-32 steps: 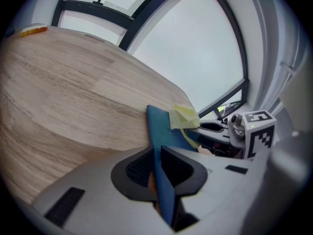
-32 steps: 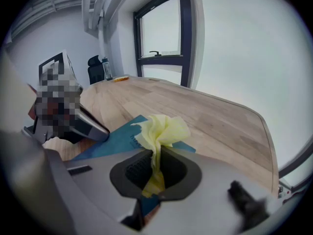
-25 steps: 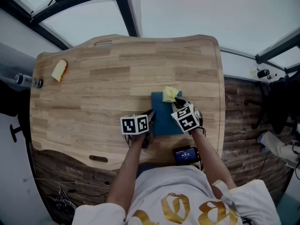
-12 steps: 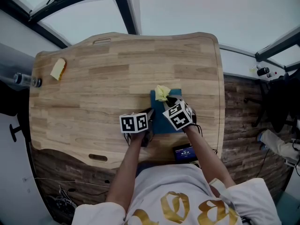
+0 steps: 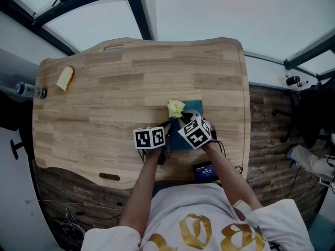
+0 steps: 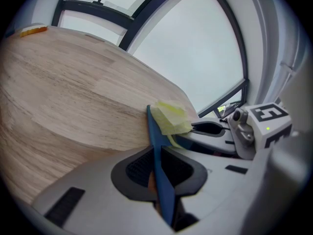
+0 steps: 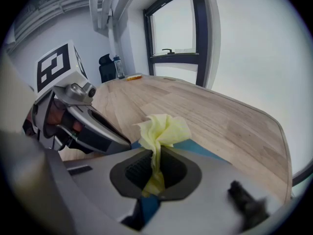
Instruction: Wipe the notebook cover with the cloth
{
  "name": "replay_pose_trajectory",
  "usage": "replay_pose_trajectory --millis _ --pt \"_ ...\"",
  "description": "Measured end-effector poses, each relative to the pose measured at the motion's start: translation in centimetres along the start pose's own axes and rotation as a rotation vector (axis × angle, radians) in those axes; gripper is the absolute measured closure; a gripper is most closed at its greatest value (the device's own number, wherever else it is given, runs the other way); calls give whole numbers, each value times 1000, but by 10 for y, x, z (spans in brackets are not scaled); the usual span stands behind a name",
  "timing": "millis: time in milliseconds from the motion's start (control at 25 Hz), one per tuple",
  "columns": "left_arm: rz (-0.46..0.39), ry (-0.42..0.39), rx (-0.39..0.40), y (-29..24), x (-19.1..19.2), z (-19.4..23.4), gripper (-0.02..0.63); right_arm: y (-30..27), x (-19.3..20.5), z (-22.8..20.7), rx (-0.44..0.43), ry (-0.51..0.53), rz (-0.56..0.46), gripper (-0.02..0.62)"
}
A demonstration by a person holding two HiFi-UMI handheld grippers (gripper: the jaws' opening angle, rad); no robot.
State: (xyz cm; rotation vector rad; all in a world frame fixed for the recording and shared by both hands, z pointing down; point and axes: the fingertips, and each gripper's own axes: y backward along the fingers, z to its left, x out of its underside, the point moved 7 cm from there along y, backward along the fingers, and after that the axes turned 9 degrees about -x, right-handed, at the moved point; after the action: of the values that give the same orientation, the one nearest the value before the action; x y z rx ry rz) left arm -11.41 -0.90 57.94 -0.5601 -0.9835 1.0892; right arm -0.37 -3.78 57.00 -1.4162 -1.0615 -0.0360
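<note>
head view: sponge, bottle (far left) well apart from notebook

The left forearm and right forearm reach up from 6 o'clock, both angled steeply down. The left gripper points toward 1 o'clock, its jaws clamped on the notebook edge. Just at its 3 o'clock, the right gripper points toward 11 o'clock and pinches the cloth.

Wooden table (pale grain) beside dark-framed windows; brown patterned floor.
</note>
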Motion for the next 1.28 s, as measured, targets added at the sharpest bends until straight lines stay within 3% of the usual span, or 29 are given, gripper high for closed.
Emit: replay_pose_trajectory --millis 1280 --pt "-12 -14 -14 1 1 -1 549 26 50 65 -203 -39 84 558"
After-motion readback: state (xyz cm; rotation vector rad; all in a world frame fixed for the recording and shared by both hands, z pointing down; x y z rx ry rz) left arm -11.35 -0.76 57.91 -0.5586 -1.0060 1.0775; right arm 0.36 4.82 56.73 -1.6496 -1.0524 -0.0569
